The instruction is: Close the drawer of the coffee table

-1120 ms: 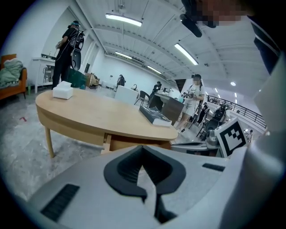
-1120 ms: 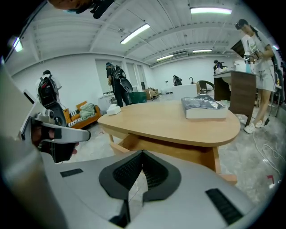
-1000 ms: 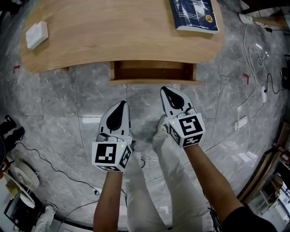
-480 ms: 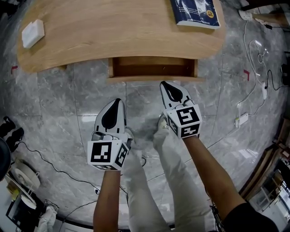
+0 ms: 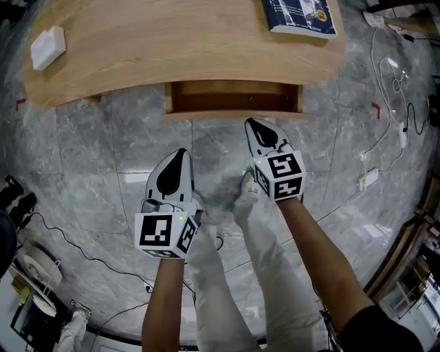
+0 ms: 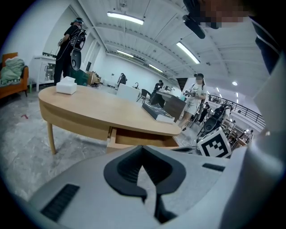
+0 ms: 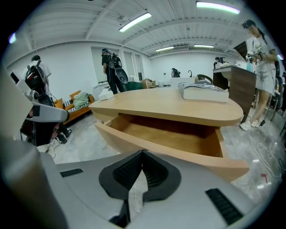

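A light wooden coffee table has its drawer pulled out toward me; the drawer shows an empty wooden inside. My right gripper is shut and its tip sits just short of the drawer front, right of its middle. My left gripper is shut, holds nothing and hangs farther back over the floor, left of the drawer.
A dark blue book lies on the table's right end and a white box on its left end. Cables run over the grey marble floor at right. My legs are below the grippers. People stand in the room behind.
My right gripper has moved forward, closer to the drawer front. The left gripper has stayed nearly in place.
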Demonstrator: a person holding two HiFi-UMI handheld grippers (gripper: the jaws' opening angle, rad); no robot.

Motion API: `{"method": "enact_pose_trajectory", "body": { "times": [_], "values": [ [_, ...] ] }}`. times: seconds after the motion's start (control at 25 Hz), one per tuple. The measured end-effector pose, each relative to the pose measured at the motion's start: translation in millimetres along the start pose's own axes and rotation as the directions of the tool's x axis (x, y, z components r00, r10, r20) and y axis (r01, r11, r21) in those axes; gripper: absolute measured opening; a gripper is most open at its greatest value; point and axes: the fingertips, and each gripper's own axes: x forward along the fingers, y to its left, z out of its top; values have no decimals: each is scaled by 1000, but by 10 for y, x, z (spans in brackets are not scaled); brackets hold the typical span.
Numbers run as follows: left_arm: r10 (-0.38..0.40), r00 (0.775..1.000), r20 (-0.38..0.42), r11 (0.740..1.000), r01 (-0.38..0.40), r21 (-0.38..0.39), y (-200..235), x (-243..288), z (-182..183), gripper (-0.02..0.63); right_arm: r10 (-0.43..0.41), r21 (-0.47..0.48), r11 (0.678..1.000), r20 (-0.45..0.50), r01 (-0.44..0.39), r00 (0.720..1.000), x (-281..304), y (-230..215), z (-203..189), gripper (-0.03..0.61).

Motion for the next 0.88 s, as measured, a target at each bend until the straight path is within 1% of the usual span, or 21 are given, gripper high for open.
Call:
{"method": "enact_pose_trajectory", "body": {
  "times": [0.28,0.88],
  "values": [
    [-2,1000,-8,1000,2,-1,4,16,-31,-2,-2,13,1000,-6,2,1000,28,-28,-26,12],
    [-10,1000,-19,1000,10,-2,-28,69,-58,-2,1,-1,1000,-12,-2,1000,54,-67,-27,11]
  ]
}}
